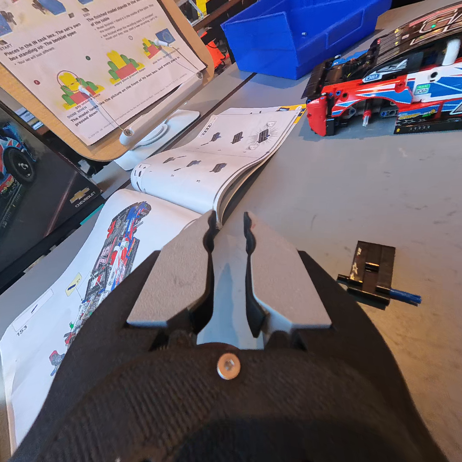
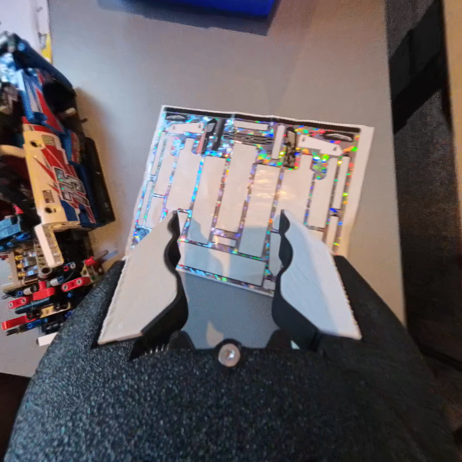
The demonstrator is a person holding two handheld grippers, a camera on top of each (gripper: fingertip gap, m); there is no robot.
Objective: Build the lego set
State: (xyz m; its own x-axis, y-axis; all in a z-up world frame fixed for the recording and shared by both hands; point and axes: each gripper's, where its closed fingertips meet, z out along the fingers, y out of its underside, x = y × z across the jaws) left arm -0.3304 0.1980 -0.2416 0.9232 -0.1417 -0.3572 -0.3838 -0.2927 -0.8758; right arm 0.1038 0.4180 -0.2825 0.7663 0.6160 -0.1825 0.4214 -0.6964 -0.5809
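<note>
The car [image 1: 390, 85] is red, white and blue with black parts. The bin [image 1: 295, 32] is blue. The sticker sheet [image 2: 250, 190] has a glittering rainbow pattern.

Booklet [image 1: 212, 162] left of car model [image 1: 390, 95], bin [image 1: 295, 37] behind

The grey matt desk [image 1: 350, 180] looks smooth, faintly scuffed; the open white paper instruction booklet [image 1: 200, 175] is matt; the red, white and blue plastic car model [image 1: 390, 92] shines glossy; the holographic foil sticker sheet [image 2: 240, 190] glitters; the left hand-held gripper [image 1: 228, 217] shows ridged black plastic.
</note>
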